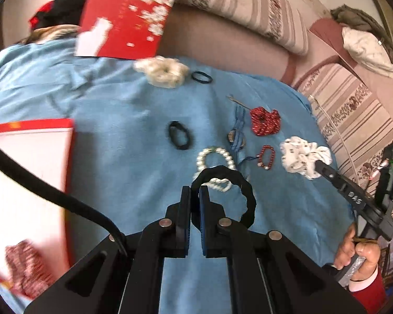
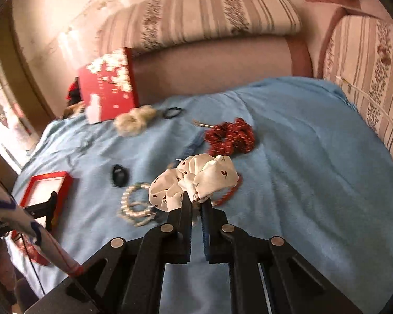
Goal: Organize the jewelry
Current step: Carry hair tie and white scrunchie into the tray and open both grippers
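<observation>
My left gripper [image 1: 195, 192] is shut on a black hair tie [image 1: 249, 198] and holds it above the blue cloth [image 1: 118, 130], over a pearl bracelet [image 1: 214, 158]. My right gripper [image 2: 196, 202] is shut on a white patterned scrunchie [image 2: 196, 178], also in the left wrist view [image 1: 304, 157]. On the cloth lie a red scrunchie [image 1: 264, 120], a red bead bracelet [image 1: 266, 157], another black hair tie [image 1: 179, 135], a thin black band [image 1: 201, 77], a cream fluffy scrunchie [image 1: 162, 70] and a blue cord piece [image 1: 237, 133]. An open red box [image 1: 26, 170] lies at the left.
A red lid with white blossoms [image 1: 125, 18] leans at the back of the cloth. Striped cushions [image 1: 249, 7] ring the back and right side [image 2: 366, 78]. A reddish patterned scrunchie [image 1: 26, 269] lies in the box. A metal pin [image 1: 238, 102] lies by the red scrunchie.
</observation>
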Demonstrator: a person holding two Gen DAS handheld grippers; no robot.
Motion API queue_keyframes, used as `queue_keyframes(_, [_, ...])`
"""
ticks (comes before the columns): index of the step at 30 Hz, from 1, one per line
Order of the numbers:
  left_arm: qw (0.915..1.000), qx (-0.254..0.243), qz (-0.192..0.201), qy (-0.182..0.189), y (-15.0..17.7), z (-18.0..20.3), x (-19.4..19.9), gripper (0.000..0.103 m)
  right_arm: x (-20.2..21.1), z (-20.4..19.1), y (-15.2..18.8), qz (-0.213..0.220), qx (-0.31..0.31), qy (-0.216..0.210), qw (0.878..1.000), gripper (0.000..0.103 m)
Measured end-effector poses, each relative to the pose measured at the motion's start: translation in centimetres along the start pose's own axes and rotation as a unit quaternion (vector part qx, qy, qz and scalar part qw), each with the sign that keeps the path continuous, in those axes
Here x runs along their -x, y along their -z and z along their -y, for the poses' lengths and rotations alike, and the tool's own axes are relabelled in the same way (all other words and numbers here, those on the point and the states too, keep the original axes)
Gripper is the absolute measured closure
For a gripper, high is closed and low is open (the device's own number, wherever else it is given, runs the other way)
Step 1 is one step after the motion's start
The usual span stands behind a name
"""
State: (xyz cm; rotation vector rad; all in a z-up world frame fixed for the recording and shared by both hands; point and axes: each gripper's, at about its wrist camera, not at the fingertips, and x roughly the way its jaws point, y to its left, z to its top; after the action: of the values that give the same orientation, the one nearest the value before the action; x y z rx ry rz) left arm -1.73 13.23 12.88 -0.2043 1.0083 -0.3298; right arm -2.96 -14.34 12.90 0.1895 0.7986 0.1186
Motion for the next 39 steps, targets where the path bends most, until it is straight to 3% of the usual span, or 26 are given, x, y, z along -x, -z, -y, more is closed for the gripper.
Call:
queue_keyframes(8, [0.9944,0.032,0.033,-0.095,2.8,-7.9,6.3,0.097,1.7,-8.6,1.1,-0.007,0.065,-0.056,0.996,0.096])
queue_keyframes(13, [0.9836,0.084,0.031,-0.157,3.9,-14.8,8.3,0.097,0.5,-16.1,2.2,-0.032,0.111,-0.108,0.987,0.096])
queue_keyframes(20, [0.9662,0.130,0.019,-0.222,3.6,-23.5,7.9,0.097,-2.9,-27.5,4.2,-0.070,0.188,-0.165,0.966,0.096])
queue_keyframes(29, [0.9575,0.186,0.007,-0.220,1.1,-30.9,5.2,0.097,-9.6,-36.2,6.2,-0.133,0.204,-0.202,0.949,0.096])
queue_keyframes(35, [0.9594,0.187,0.005,-0.211,0.0,-32.4,3.5,0.097,-13.0,-38.0,8.2,-0.163,0.215,-0.189,0.944,0.095])
queue_keyframes(38, [0.9621,0.187,0.006,-0.199,-0.3,-32.3,3.3,0.090,-13.3,-38.3,8.7,-0.163,0.229,-0.180,0.943,0.091])
queue_keyframes(39, [0.9625,0.190,0.009,-0.193,-0.3,-32.3,3.5,0.087,-13.1,-38.3,8.7,-0.162,0.231,-0.179,0.942,0.083])
